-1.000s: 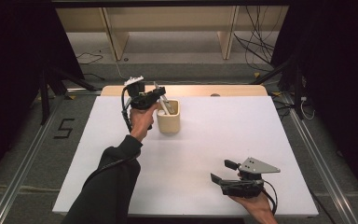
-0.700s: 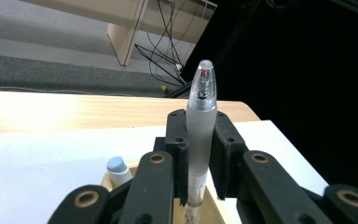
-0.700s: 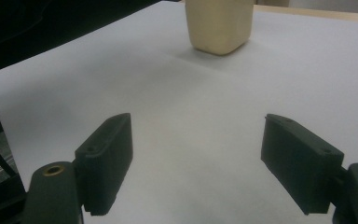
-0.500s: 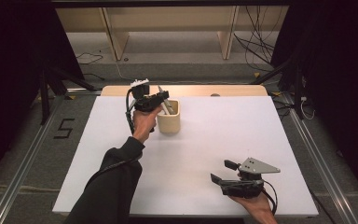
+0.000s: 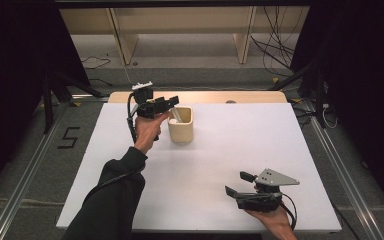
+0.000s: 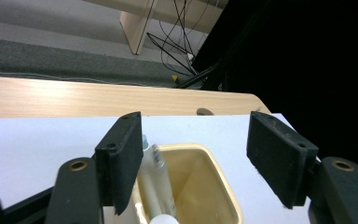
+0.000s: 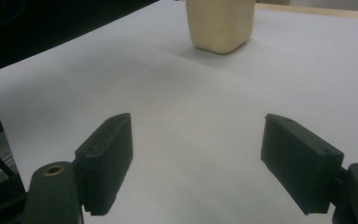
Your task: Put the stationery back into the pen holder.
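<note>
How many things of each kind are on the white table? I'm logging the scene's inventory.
Cream cup: 1
Pale stick-like item in the cup: 1
Handheld tongs, left and right: 2
Total: 4

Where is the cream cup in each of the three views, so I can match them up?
High view: the cream cup stands at upper centre-left, beside the left gripper.
Left gripper view: the cup is at bottom centre, seen from above between the open jaws.
Right gripper view: the cup is at top centre, far off.
Shared landmark: the white table cover.
</note>
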The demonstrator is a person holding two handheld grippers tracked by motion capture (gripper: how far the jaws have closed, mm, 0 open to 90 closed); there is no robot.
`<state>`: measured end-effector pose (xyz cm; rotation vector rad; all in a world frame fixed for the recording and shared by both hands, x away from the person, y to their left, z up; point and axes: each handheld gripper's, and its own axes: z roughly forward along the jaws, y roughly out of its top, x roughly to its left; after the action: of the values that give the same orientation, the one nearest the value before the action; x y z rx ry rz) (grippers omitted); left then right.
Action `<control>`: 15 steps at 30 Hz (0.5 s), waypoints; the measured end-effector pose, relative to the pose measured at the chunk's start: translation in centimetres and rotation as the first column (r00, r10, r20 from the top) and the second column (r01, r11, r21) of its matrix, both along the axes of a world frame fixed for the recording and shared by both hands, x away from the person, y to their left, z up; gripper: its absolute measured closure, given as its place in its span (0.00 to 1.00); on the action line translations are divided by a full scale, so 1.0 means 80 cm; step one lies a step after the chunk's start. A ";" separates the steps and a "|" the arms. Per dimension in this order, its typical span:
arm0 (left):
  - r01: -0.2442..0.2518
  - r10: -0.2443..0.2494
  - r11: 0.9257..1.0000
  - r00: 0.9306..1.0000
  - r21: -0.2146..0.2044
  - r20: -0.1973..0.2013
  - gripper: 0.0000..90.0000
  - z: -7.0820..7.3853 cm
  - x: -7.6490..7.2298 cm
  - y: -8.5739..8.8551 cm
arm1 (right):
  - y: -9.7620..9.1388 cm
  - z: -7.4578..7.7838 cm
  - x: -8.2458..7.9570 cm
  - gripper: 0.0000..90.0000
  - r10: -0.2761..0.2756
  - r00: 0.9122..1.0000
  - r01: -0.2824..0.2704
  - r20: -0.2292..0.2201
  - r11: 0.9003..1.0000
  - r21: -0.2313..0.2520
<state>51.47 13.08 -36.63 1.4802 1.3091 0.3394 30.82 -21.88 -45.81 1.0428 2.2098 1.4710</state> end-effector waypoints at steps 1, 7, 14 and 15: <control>0.005 -0.005 1.000 1.000 0.002 -0.001 0.39 0.001 -0.001 0.002 | 0.000 0.000 0.000 0.29 0.001 1.000 -0.001 -0.001 1.000 -0.001; 0.037 -0.037 0.999 0.999 -0.004 -0.010 0.35 0.006 -0.010 0.010 | 0.001 0.000 0.000 0.29 -0.001 1.000 0.001 -0.002 1.000 0.000; 0.090 -0.091 0.996 0.996 -0.022 -0.007 0.31 0.008 -0.028 0.027 | 0.000 0.000 0.000 0.28 -0.004 1.000 0.004 -0.003 1.000 0.004; 0.094 -0.094 0.995 0.996 -0.017 -0.004 0.31 0.008 -0.031 0.030 | 0.000 0.000 0.000 0.28 -0.005 1.000 0.005 -0.003 1.000 0.004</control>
<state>48.98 15.47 -35.95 1.5242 1.2389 0.2631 30.83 -21.87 -45.80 1.0511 2.2057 1.4735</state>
